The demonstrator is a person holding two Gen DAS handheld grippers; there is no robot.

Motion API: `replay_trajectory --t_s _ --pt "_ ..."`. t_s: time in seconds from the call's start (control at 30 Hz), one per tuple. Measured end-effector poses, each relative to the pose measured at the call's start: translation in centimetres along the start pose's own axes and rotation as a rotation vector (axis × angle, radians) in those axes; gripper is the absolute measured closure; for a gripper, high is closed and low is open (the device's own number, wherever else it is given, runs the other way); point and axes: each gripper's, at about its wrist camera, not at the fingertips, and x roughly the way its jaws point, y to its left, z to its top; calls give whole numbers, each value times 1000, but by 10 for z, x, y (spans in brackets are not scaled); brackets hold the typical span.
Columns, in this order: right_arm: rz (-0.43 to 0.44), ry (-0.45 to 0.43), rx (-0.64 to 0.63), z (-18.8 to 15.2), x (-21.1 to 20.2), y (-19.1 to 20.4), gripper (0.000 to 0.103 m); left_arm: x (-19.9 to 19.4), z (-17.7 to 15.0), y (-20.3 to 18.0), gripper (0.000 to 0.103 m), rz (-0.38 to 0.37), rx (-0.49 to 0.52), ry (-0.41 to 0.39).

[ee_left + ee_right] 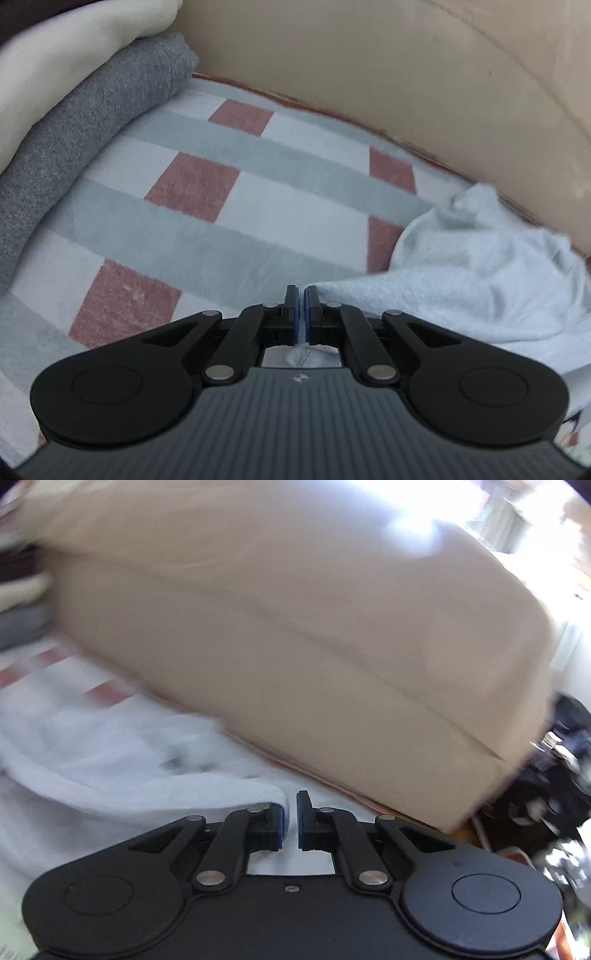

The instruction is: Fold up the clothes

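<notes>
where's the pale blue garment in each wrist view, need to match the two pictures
Left wrist: the pale blue garment is bunched at the right, reaching from the beige backrest to the gripper.
Right wrist: it lies blurred at lower left, a rolled edge by the left finger.
Shared landmark: the beige sofa backrest above the checked blanket.

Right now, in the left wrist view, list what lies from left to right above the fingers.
Cream fabric → grey folded garment → checked blanket → white garment.
</notes>
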Motion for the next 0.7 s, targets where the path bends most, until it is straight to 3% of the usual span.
replay_trajectory --t_s 0.13,0.3,0.37,0.43,0.47,0.6,0.7 --pt "32 128 272 -31 39 -40 97 -2 -4 -15 97 77 121 -21" --pt "84 260 544 -70 69 -75 97 -17 -9 -17 88 -6 174 11" --pt "93 275 569 -77 71 -76 97 -33 -16 -20 76 -20 233 -1" --pt "102 273 561 -78 70 -75 97 -48 -25 -25 47 -48 311 -3" --pt "100 269 547 -81 66 -71 97 -54 -31 -27 43 -72 345 3" --pt "95 242 471 -71 67 -66 97 -59 -46 -33 42 -142 405 65" --pt "100 226 451 -68 66 -67 97 -46 -54 -46 42 -98 470 82"
